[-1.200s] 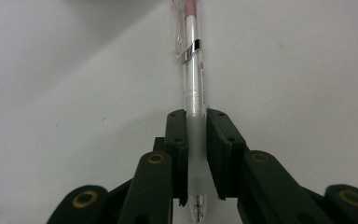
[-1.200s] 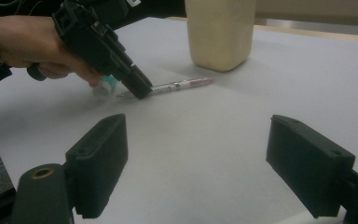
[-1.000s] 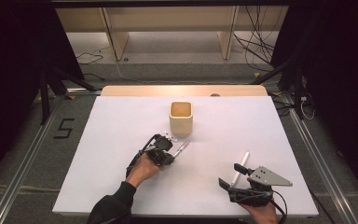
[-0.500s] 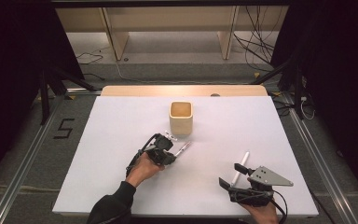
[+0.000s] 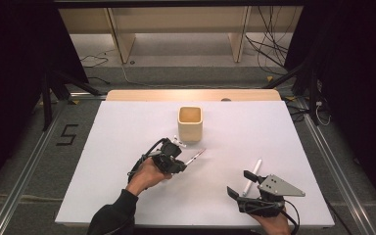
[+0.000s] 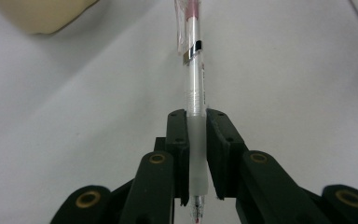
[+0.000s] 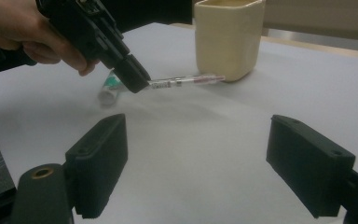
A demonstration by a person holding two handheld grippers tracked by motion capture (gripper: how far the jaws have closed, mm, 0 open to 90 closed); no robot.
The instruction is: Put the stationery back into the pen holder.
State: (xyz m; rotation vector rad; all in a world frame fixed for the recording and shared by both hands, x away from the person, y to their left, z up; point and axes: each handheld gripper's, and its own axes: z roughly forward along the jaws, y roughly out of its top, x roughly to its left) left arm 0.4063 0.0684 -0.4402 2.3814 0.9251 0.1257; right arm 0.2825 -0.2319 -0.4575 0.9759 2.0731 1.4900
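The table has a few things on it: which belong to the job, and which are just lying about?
In the job:
- pen, clamped in the left hand-held gripper
- cup, close ahead of it

Lying about:
- white marker, by the open right hand-held gripper
- small tube

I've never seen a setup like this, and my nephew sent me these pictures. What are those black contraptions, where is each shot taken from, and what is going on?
A person sits at a white table holding a hand-operated two-jaw gripper in each hand. The wide picture comes from a fixed camera above, looking down. The other two come from small cameras riding on the grippers, looking along their black jaws.

The left gripper is clamped on the frosted grip of a clear pen with red ink, its clip end pointing toward a cream square cup. The right gripper has its jaws wide apart with nothing between them. A white pen lies on the table just ahead of it. Behind the left gripper lies a small white and green object, too blurred to name.
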